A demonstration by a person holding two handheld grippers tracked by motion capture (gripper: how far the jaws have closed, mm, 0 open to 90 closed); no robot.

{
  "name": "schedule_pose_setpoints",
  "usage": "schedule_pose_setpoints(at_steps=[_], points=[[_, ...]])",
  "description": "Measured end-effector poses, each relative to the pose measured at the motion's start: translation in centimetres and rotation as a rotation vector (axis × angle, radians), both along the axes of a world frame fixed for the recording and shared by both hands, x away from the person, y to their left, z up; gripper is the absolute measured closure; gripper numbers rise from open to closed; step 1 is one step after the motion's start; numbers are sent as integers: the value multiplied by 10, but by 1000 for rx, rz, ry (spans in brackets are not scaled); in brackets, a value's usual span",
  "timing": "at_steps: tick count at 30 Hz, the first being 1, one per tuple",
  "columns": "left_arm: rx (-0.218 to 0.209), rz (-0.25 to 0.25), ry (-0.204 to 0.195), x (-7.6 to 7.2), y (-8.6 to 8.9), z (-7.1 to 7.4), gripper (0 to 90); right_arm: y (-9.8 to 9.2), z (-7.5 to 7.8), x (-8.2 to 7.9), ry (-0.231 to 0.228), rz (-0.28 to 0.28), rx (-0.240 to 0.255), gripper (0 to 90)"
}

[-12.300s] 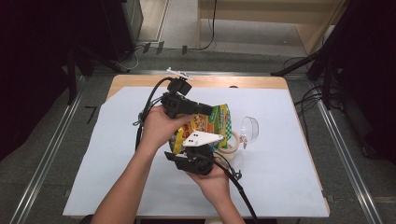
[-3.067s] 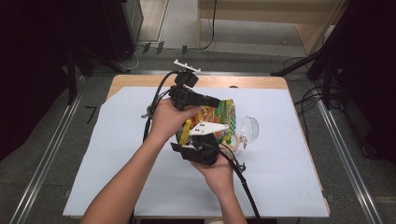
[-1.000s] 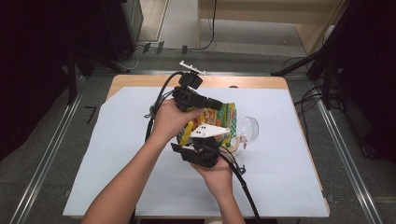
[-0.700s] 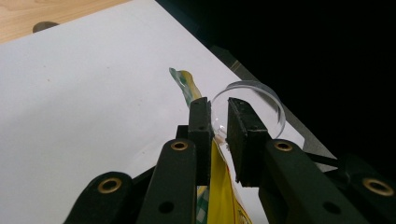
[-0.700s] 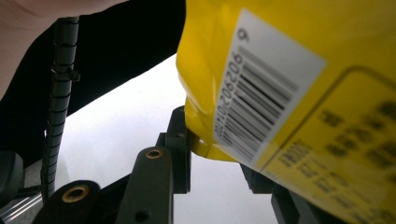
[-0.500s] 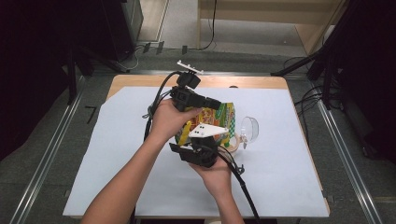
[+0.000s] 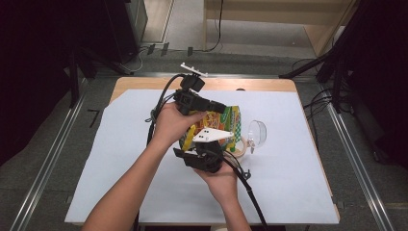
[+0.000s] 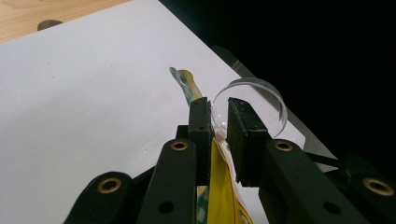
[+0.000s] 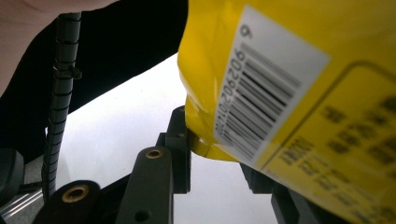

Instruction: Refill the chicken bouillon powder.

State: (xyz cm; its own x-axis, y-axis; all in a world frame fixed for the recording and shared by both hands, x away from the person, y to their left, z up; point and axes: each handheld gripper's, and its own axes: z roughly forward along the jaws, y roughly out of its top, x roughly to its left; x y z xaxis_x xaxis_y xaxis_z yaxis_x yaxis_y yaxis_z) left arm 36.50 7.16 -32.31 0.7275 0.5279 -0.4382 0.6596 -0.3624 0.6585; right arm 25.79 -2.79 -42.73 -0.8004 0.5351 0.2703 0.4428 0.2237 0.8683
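A yellow, green and red snack bag (image 7: pixel 226 120) is held up over the white sheet between both grippers. My left gripper (image 7: pixel 222 108) reaches in from the left and is shut on the bag's upper edge. In the left gripper view the yellow bag (image 8: pixel 222 186) runs between the nearly closed jaws of that gripper (image 8: pixel 219 105). My right gripper (image 7: pixel 207 144) comes from below, under its pale three-cornered plate. In the right gripper view the bag's barcoded yellow back (image 9: pixel 280 93) sits in that gripper (image 9: pixel 212 144), hiding one jaw.
A clear glass cup (image 7: pixel 257 132) lies on its side just right of the bag, also seen past the jaws as a clear rim (image 8: pixel 266 93). A beige ring (image 7: pixel 242 147) lies beside it. A white sheet (image 7: pixel 120 159) covers the wooden table (image 7: pixel 260 85).
Over the last second nothing has visibly moved. Compared with twelve seconds ago, the left gripper and the bag sit a little higher and farther from the person.
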Motion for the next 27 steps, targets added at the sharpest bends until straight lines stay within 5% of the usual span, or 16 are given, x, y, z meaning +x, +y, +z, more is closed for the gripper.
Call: schedule_pose_setpoints(at_steps=[27], points=[[-2, 16, -1, 1, 6, 2, 800, 5, 2, 2, 3, 10, 8, 686]])
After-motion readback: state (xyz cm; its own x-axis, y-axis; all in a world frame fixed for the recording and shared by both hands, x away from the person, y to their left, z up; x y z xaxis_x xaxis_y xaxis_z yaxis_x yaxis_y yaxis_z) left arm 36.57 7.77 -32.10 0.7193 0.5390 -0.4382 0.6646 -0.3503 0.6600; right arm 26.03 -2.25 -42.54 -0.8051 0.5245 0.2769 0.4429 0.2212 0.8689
